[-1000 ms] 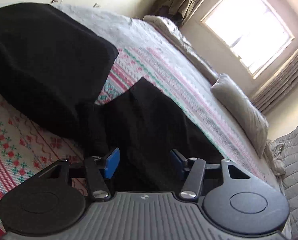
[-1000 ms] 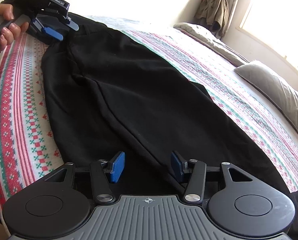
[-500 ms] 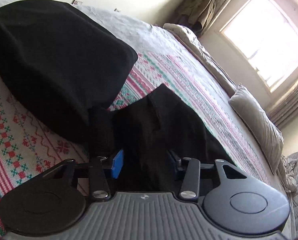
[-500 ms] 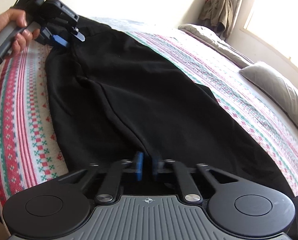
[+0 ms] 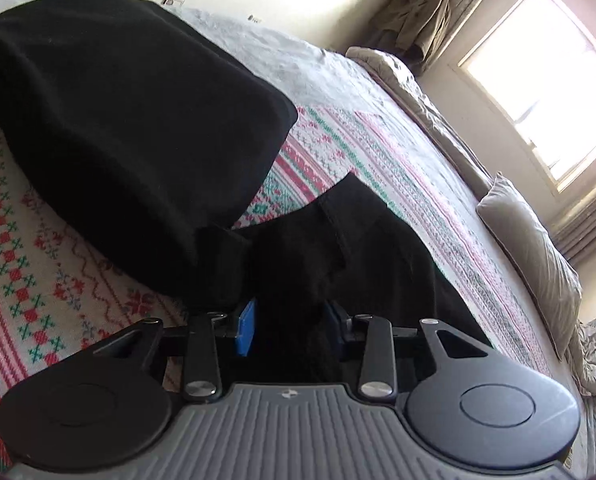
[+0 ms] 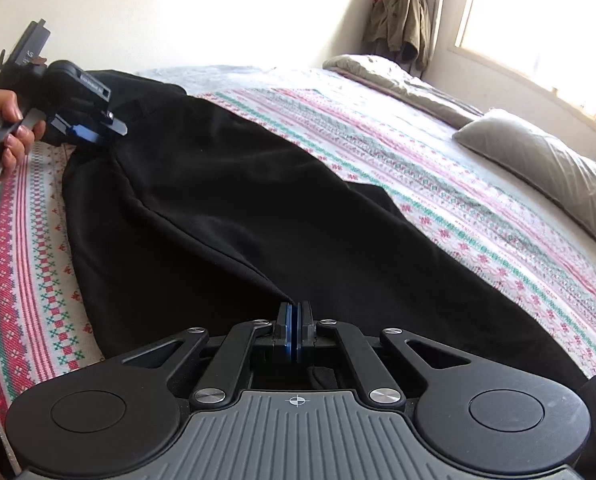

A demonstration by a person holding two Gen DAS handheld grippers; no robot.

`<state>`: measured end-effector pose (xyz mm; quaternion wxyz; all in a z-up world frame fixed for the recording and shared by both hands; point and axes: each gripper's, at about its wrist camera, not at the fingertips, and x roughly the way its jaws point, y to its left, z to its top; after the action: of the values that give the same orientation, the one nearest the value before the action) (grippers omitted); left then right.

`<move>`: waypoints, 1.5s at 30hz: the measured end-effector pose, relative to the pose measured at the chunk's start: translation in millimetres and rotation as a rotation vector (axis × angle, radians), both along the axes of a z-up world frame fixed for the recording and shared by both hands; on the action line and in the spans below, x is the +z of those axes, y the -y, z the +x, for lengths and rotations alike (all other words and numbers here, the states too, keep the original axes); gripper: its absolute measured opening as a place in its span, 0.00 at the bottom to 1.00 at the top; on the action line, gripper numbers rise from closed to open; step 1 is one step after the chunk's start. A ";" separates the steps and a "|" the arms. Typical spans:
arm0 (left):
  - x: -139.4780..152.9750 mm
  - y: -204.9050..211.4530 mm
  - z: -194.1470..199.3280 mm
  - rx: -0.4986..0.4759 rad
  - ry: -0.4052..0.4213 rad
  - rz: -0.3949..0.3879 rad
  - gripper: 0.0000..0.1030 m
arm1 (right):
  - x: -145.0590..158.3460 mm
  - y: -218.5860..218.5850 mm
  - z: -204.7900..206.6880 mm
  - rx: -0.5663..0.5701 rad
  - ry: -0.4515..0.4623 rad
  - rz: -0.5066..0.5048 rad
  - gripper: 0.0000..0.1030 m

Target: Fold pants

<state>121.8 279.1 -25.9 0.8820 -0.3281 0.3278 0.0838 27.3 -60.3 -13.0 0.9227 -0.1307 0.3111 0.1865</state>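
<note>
Black pants point(image 6: 257, 220) lie lengthwise on the patterned bedspread point(image 6: 478, 200). My right gripper point(image 6: 295, 332) is shut on a fold of the pants' fabric at the near end. My left gripper point(image 5: 287, 330) has its blue pads closing on a bunched end of the pants point(image 5: 358, 248), still a little apart, with cloth filling the gap. It also shows in the right wrist view point(image 6: 85, 128), held by a hand at the far left end of the pants.
A folded black garment point(image 5: 129, 112) lies on the bedspread point(image 5: 49, 264) just left of the pants' end. Grey pillows point(image 6: 546, 168) and a rumpled grey blanket point(image 6: 382, 70) lie along the far side. A window point(image 5: 546, 68) is at the right.
My right gripper closed fully on the pants' fabric. My left gripper's pads narrowed around the bunched pants end and it lifted slightly.
</note>
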 end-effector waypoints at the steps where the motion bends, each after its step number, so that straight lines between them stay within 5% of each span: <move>1: 0.2 0.2 1.3 0.009 0.012 0.012 0.38 | -1.3 -0.6 0.7 0.004 -0.005 -0.006 0.00; 5: 4.4 4.5 4.8 0.033 0.041 0.073 0.21 | -3.4 -2.9 0.6 0.006 -0.008 -0.011 0.00; 14: 47.9 23.1 -34.0 -0.024 0.123 0.302 0.20 | 19.8 -0.6 -26.5 0.066 0.026 0.013 0.00; 26: 1.1 10.0 -27.2 -0.146 -0.172 0.351 0.21 | 0.0 -19.6 -52.6 0.182 -0.097 -0.067 0.00; 31: 13.0 17.6 -32.9 -0.145 -0.157 0.372 0.35 | -2.7 -19.6 -46.5 0.160 -0.153 -0.053 0.08; 35: 35.0 24.7 -53.3 -0.171 -0.055 0.394 0.74 | 16.7 5.1 -44.7 0.099 -0.180 0.069 0.32; 37: 40.3 34.6 -58.4 -0.201 -0.020 0.408 0.78 | 23.9 18.6 -44.3 0.036 -0.168 0.101 0.46; 45: 44.2 100.1 -48.2 -0.413 0.032 0.346 0.96 | 31.0 83.7 -41.4 -0.237 -0.147 0.145 0.63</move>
<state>73.6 179.0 18.3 0.9284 -0.1000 0.3545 -0.0482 -14.1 -144.0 18.1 0.9199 -0.0123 0.3768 0.1075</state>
